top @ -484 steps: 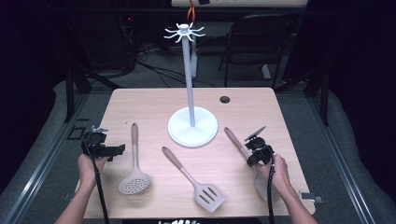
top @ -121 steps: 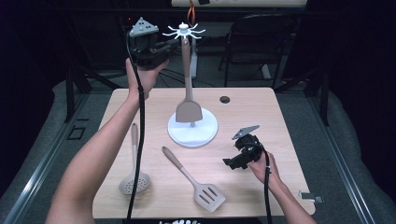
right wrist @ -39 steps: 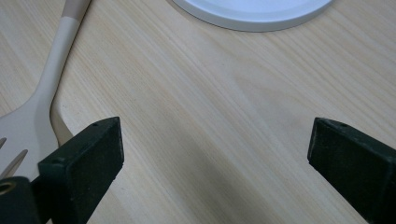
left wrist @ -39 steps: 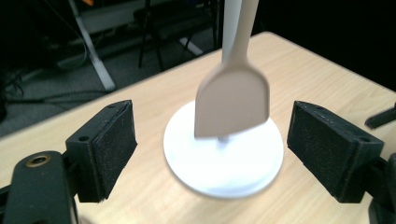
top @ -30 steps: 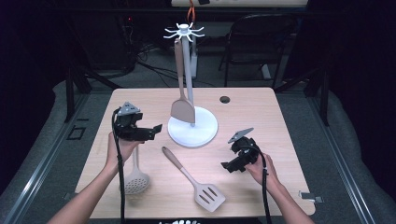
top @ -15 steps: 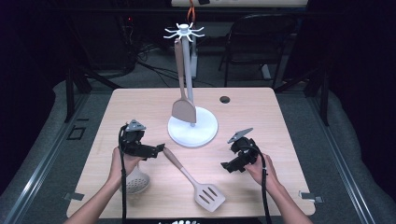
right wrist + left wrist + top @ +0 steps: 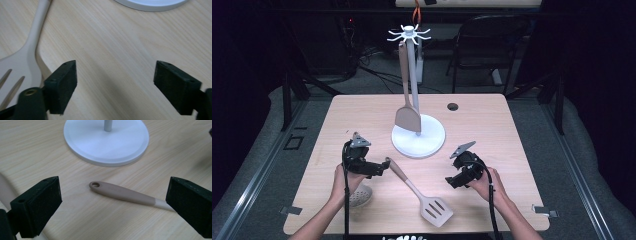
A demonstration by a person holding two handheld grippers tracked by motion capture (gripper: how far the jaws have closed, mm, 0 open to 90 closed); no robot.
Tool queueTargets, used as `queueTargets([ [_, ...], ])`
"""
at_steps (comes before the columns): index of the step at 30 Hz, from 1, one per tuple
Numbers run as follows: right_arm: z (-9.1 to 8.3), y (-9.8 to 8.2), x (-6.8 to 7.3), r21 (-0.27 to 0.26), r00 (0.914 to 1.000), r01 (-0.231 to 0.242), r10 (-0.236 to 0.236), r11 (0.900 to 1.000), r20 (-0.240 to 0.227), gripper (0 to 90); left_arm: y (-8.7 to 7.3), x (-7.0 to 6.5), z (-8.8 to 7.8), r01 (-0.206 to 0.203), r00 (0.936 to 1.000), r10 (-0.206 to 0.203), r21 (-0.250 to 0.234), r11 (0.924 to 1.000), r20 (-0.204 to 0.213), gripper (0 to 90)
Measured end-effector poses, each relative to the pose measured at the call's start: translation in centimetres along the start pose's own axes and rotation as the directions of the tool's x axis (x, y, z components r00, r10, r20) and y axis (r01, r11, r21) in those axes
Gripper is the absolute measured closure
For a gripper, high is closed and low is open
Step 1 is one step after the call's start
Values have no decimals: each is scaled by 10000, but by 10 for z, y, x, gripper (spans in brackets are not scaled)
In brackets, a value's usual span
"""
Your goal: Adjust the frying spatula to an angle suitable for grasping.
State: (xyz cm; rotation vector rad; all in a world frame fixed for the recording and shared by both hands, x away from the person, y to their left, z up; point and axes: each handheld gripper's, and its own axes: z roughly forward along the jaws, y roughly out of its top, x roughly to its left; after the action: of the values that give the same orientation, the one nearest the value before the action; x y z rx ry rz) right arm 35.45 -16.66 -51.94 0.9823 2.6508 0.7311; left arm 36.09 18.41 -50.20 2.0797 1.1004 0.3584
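The slotted turner [image 7: 419,188] lies flat on the table [image 7: 512,130], handle end at 10 o'clock, blade at 5 o'clock, at 6 o'clock of the stand [image 7: 418,135]. In the left gripper view its handle [image 7: 125,193] lies between the jaws and beyond them, running from centre toward 3 o'clock, hole end nearest the stand base; no pad touches it.

Left gripper [image 7: 384,167]: jaws spread to full width, released, empty, just above the handle end. Right gripper [image 7: 451,181]: jaws have just been closing, yet stand wide apart, nothing between them but bare wood; the turner blade [image 7: 15,72] lies at 9 o'clock of its jaws, apart from them.

Handle: smooth, tapered, tan, with a round hanging hole; neck and slotted blade paler. Table: pale wood grain. Stand: white round base, thin pole, hooked crown; a solid tan spatula [image 7: 406,95] hangs from it. Pads: black, blocky, matte. A skimmer [image 7: 360,196] lies under the left hand [image 7: 344,180]
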Motion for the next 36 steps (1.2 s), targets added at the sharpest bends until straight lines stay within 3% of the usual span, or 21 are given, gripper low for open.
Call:
queueTargets([
  [4, -3, -1, 8, 76, 9999, -52, 53, 10000, -145, 339, -1, 0, 4, 56, 9998, -54, 61, 10000, -196, 0],
  [7, -7, -2, 15, -37, 9997, -42, 41, 10000, -231, 500, -2, -1, 6, 37, 9997, -34, 120, 9999, -254, 0],
  [11, -14, -2, 26, -205, 9981, 109, -121, 9997, -600, 733, -3, 2, 8, 108, 9996, -101, 234, 9997, -261, 0],
  [15, -20, -3, 41, -527, 9940, 174, -230, 9985, -1072, 890, -4, 4, 9, 298, 9991, -291, 221, 9993, -310, 0],
  [20, -23, -6, 56, -325, 9896, 511, -550, 9982, -1332, 900, -4, 4, 10, 345, 9991, -336, 320, 9989, -274, 0],
  [30, -22, -5, 90, 251, 9635, 1400, -1304, 9898, -2339, 900, -4, -1, 15, 255, 9994, -243, 450, 9987, -259, 0],
  [36, -17, -5, 101, 940, 9599, 1940, -1692, 9765, -2235, 900, -4, -3, 16, 179, 9994, -163, 551, 9983, -289, 0],
])
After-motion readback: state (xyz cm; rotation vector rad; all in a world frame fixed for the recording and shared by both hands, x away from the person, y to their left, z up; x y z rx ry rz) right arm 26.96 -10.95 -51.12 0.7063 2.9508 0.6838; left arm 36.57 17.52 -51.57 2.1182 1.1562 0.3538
